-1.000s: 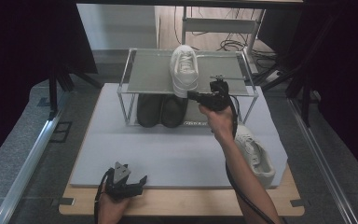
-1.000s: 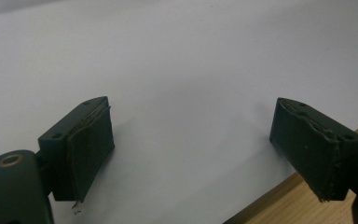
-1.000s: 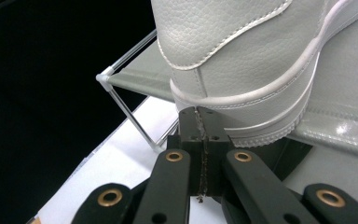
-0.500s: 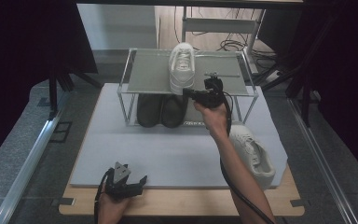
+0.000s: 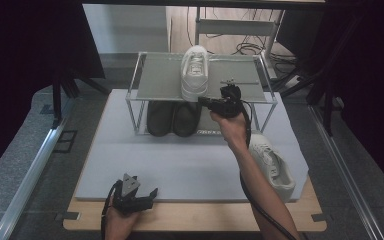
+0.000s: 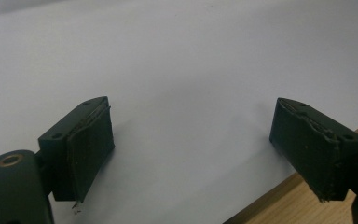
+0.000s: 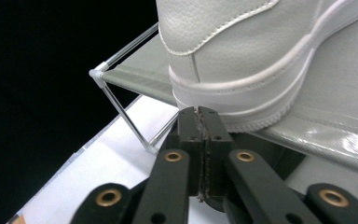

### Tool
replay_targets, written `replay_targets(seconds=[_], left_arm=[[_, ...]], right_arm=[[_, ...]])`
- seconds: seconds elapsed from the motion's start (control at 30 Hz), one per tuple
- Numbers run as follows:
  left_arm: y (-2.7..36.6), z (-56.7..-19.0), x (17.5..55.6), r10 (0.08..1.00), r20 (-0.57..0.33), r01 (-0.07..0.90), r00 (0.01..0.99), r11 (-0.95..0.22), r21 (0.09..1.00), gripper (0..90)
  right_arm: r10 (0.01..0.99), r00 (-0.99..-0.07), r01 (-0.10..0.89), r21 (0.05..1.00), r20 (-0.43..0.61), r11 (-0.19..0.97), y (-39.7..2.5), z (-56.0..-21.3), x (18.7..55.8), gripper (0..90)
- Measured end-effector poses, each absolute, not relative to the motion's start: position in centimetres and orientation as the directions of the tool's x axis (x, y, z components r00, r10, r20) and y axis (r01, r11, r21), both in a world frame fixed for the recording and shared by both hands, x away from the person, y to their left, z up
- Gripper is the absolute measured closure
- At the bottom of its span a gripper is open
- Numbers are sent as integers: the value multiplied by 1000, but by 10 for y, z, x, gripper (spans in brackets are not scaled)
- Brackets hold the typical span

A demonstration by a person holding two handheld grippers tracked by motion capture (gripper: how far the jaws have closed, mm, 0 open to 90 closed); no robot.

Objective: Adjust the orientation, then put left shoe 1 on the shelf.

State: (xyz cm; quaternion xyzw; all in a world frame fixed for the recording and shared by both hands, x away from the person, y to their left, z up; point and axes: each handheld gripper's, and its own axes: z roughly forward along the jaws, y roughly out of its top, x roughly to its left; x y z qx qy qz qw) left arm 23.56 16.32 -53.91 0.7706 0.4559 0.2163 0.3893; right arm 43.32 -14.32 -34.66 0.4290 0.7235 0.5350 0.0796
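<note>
Right gripper (image 5: 207, 101) has crept left along front edge of grey fabric-topped wire shoe rack (image 5: 165, 75), jaws pressed together on nothing, tips just under heel of white leather sneaker (image 7: 261, 51) standing on top shelf. Looks like nudge or release, not grasp; likely shoe-shelving job, half done. Second white sneaker (image 5: 270, 165) lies on pale grey mat (image 5: 180, 160) near right forearm, unshelved. Pair of dark shoes (image 5: 172, 119) fills lower shelf. Left gripper (image 5: 150, 196) rests at wooden counter (image 5: 205, 222) edge, jaws wide apart, empty.
</note>
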Motion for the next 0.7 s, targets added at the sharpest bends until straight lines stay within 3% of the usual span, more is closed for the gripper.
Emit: replay_targets(seconds=[0.13, 0.5, 0.7], left_arm=[[163, -539, 236, 871, -22, 534, 491, -281, 797, 131], [163, -539, 235, 871, -21, 534, 490, -281, 797, 132], [163, -539, 235, 871, -22, 534, 490, -281, 797, 132]], right_arm=[[713, -623, 521, 851, 321, 72, -148, -346, 427, 820], [731, -649, 456, 877, 212, 151, -153, -349, 412, 545], [727, -667, 430, 881, 165, 194, -157, -351, 406, 463]])
